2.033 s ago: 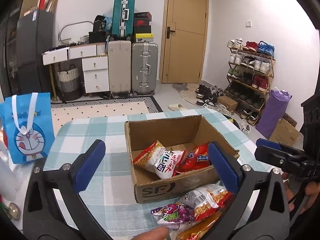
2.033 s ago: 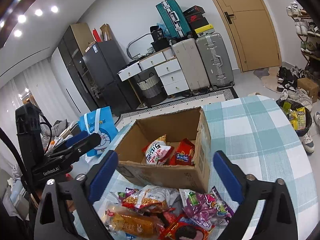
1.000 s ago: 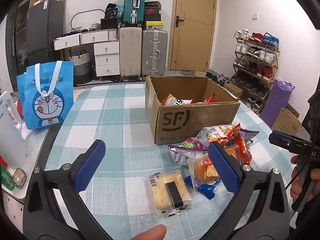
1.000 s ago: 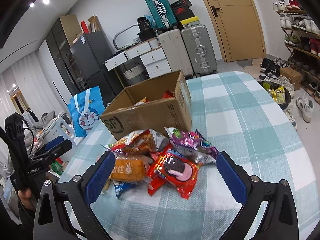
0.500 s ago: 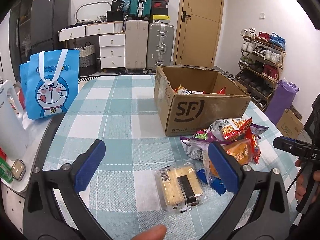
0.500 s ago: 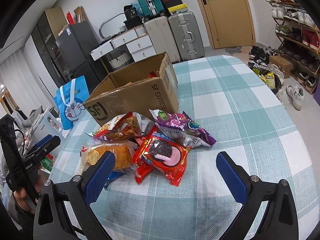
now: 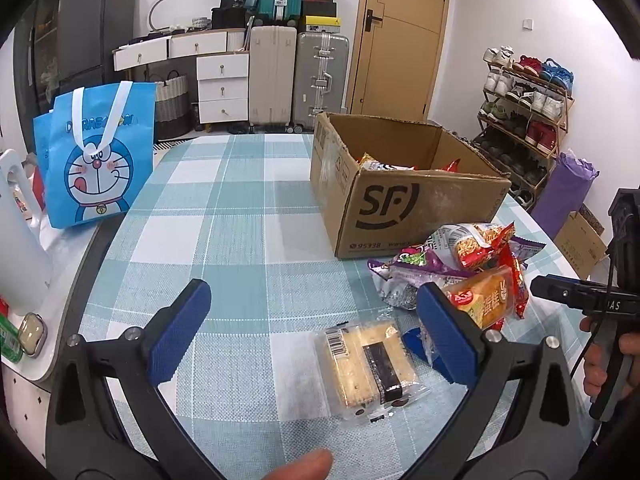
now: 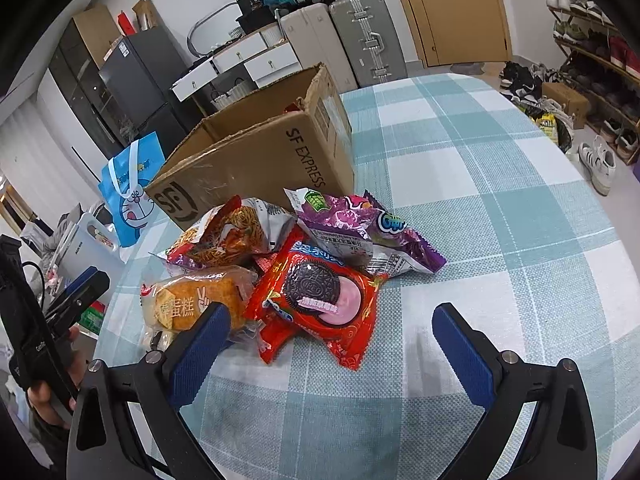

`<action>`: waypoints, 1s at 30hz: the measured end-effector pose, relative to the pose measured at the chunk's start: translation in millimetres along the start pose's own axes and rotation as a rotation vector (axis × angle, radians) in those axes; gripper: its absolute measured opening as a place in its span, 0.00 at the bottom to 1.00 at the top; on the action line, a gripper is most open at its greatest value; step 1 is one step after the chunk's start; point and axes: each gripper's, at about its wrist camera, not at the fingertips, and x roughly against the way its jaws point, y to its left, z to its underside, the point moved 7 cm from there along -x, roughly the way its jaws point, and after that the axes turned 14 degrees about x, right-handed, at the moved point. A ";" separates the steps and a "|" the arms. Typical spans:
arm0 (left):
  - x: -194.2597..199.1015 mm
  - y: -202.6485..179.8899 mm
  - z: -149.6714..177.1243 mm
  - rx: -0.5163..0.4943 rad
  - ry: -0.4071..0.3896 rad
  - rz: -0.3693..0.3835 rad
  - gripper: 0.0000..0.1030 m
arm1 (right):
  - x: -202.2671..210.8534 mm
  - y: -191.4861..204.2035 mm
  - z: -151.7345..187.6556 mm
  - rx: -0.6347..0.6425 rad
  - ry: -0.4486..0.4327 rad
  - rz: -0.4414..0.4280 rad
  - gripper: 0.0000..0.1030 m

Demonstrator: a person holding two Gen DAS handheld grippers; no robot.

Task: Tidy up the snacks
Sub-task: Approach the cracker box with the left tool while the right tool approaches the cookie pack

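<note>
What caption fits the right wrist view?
Open right hand-held gripper faces snack pile beside the SF box.

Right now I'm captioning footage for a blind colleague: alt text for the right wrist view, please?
An open hand-held gripper hovers over a checked tablecloth before a heap of snack packets, a red cookie pack nearest, with an SF Express cardboard box behind.

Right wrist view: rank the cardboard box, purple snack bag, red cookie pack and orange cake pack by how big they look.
1. cardboard box
2. purple snack bag and red cookie pack: alike, and the pack lies nearer, so unranked
3. orange cake pack
</note>
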 end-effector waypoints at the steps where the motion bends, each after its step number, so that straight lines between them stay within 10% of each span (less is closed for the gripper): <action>1: -1.1 0.8 0.2 0.002 0.002 -0.001 0.99 | -2.8 -0.2 -0.2 -0.003 0.006 -0.005 0.99; 22: -30.3 11.1 17.4 0.016 0.098 0.008 0.99 | -39.6 -1.7 -14.8 0.022 0.064 -0.085 0.99; 30: -39.0 0.5 32.0 -0.023 0.180 0.043 0.99 | -39.6 -2.2 -14.5 0.023 0.049 -0.134 0.84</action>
